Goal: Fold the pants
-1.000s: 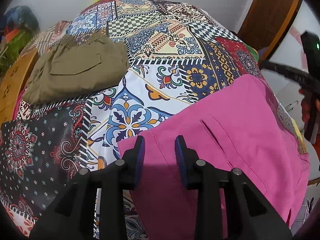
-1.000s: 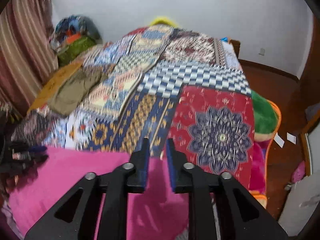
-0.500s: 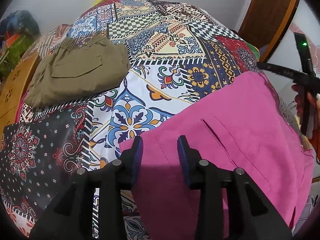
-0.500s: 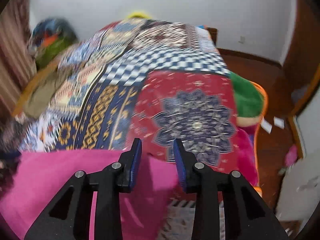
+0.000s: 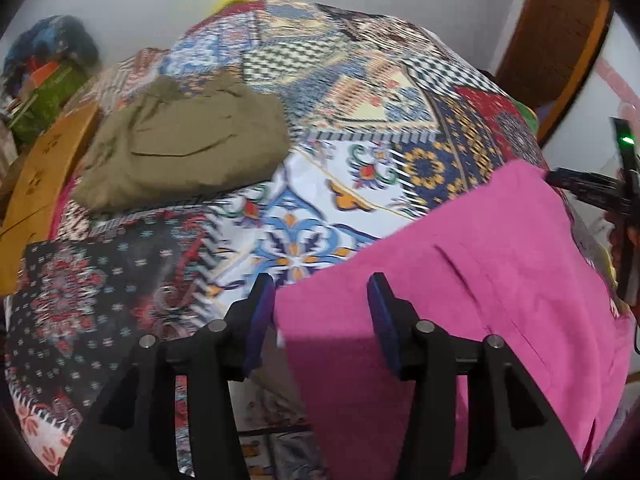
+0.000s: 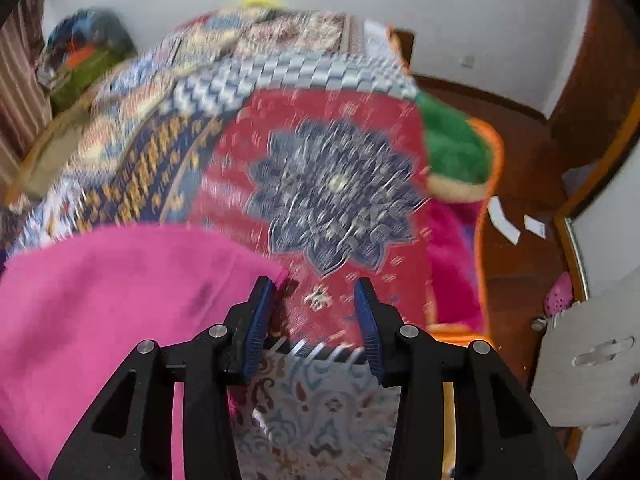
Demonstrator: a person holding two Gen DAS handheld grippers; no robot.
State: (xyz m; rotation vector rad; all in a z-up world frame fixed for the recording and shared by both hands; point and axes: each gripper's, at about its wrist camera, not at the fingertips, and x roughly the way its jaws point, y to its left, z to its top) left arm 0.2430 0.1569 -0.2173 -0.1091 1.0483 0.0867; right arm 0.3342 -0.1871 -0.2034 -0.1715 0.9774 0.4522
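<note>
Pink pants [image 5: 480, 280] lie flat on the near part of a patchwork bedspread [image 5: 360, 120]. My left gripper [image 5: 319, 280] hovers over their near left corner. Its jaws are opening, and the pink cloth lies between them without either pad pressing on it. In the right wrist view the pink pants [image 6: 120, 300] fill the lower left. My right gripper [image 6: 312, 282] is at their right corner, jaws opening. The corner tip sits by the left fingertip [image 6: 262, 300], and only the bedspread [image 6: 332, 200] shows in the gap.
Folded olive pants [image 5: 180, 152] rest on the bed's far left, beside a wooden board [image 5: 40, 184] and a pile of bundles [image 5: 52, 64]. A green blanket [image 6: 456, 152] hangs off the bed's right edge above the wooden floor [image 6: 520, 160], paper slips [image 6: 504, 220] and a pink slipper [image 6: 558, 296].
Both grippers' jaws have spread wider. The right gripper has slid rightward along the pink pants' edge to their corner. The left gripper has stayed put.
</note>
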